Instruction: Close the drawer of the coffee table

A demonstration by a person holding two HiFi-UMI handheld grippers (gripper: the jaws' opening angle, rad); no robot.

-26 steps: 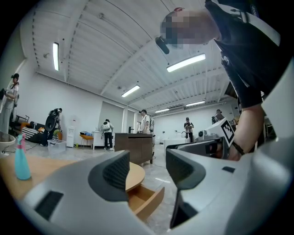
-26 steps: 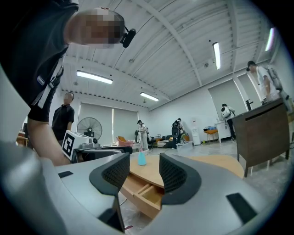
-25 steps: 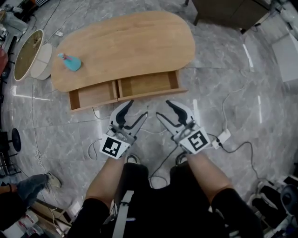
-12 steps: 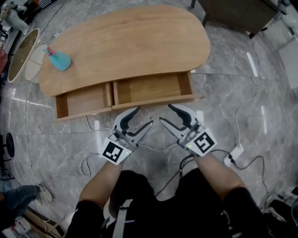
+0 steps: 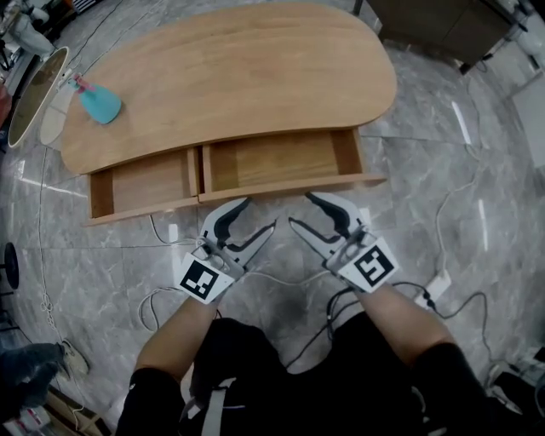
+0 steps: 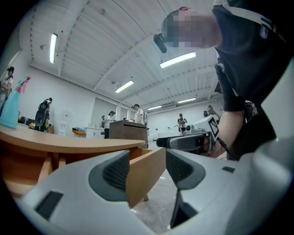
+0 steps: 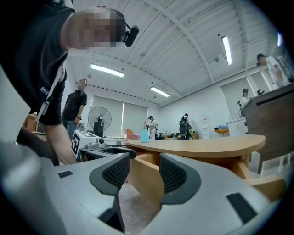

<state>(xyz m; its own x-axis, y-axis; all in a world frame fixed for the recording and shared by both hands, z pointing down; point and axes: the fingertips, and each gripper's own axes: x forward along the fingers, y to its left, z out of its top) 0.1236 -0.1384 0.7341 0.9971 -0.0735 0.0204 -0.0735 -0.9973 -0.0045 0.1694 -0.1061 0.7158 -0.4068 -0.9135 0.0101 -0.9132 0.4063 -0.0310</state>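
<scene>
The wooden coffee table has its wide drawer pulled out toward me, with two empty compartments showing. Both grippers hover just in front of the drawer's front panel, apart from it. My left gripper is open with nothing between its fingers, and so is my right gripper. In the left gripper view the left gripper frames the drawer's corner, with the right gripper's body beyond it. In the right gripper view the right gripper looks along the drawer front under the table top.
A teal spray bottle stands on the table's far left. A round low table is beside it on the left, and a dark cabinet at the back right. Cables trail over the marble floor around my feet. Other people stand far off.
The table and drawer have come closer in the head view, and both open grippers now sit nearer the drawer's front panel. The drawer stays pulled out.
</scene>
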